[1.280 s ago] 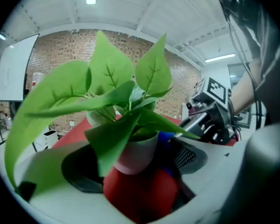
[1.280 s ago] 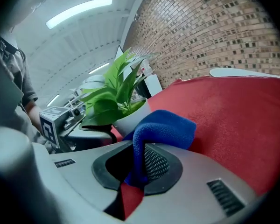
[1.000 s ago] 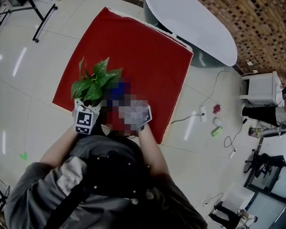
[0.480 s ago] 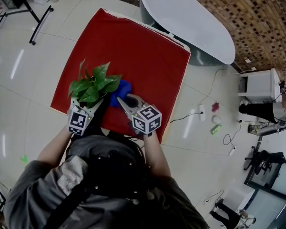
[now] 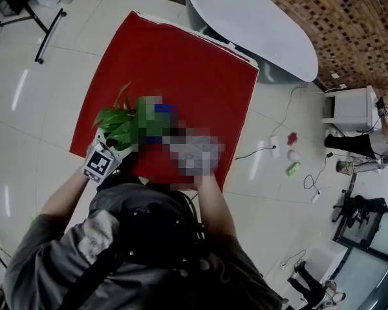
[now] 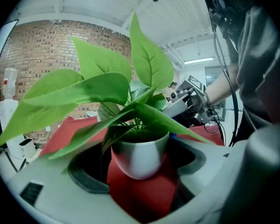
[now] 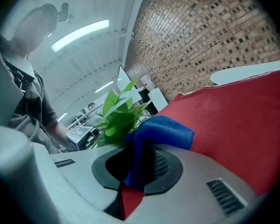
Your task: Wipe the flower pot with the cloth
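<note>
Left gripper view: left gripper (image 6: 140,183) is straddling the white flower pot (image 6: 141,157), jaws wide, pads not touching.
Right side: right gripper (image 7: 137,171) is clamping the blue cloth (image 7: 165,129).
Pot: sitting near the red mat's (image 5: 194,63) near-left corner.
Advice: I'd be steadying the pot first, then sweeping cloth round its wall under the leaves (image 6: 98,87).
Change: left jaws have just been closing slightly, that gripper swinging leftwards.
</note>
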A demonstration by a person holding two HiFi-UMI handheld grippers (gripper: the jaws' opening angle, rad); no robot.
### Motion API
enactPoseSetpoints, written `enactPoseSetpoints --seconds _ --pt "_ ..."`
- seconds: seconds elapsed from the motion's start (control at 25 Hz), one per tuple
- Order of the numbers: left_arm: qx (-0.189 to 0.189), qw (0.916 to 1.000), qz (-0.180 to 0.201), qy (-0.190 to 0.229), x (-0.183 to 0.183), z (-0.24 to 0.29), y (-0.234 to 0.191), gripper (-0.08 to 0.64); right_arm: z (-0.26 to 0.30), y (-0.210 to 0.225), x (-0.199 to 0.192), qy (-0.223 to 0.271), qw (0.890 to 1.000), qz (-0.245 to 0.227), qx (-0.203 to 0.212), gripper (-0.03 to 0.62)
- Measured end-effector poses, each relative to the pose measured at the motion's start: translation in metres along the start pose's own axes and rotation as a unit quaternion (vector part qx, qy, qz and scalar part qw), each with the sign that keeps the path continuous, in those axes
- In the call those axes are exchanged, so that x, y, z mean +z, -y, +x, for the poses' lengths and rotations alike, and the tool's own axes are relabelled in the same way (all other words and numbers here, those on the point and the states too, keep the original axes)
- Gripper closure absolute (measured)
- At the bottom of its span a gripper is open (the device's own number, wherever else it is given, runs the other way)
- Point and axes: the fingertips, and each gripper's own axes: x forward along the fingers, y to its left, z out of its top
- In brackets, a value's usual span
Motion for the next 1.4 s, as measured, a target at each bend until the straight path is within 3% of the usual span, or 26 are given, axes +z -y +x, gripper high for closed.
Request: enactPoseSetpoints --seconds 0.4,0.6,0.76,1.0,1.2,1.32,1.4 --pt "-0.086 0.9957 0.032 -0.015 -0.006 0.001 -0.005 0.143 0.025 0.03 -0.008 -0.038 0.999 0.023 0.005 0.531" --pt "-0.096 0.9941 0.048 -0.017 -0.008 0.003 -0.006 0.138 0.034 0.046 -0.028 -0.1 0.993 -0.024 -0.059 0.531" --pt "-0.085 0.9958 0.031 -0.016 -0.013 0.006 -0.007 0.127 0.036 0.051 -0.034 -0.121 0.983 -0.067 -0.121 0.531" --pt "-0.074 0.9964 0.037 -0.02 -0.012 -0.003 0.013 0.127 -0.006 0.037 -0.03 -0.041 0.985 -0.02 -0.165 0.531" --pt "-0.067 0.9967 0.036 -0.026 -0.019 -0.01 -0.016 0.127 -0.025 0.049 -0.024 0.009 0.975 0.021 -0.223 0.531" --pt "-0.067 0.995 0.063 -0.039 -0.025 -0.019 -0.004 0.127 -0.059 0.05 -0.031 0.029 0.966 0.043 -0.253 0.531" --pt "-0.057 0.9958 0.06 -0.041 -0.025 -0.03 0.008 0.127 -0.085 0.045 -0.036 0.045 0.962 0.049 -0.266 0.531"
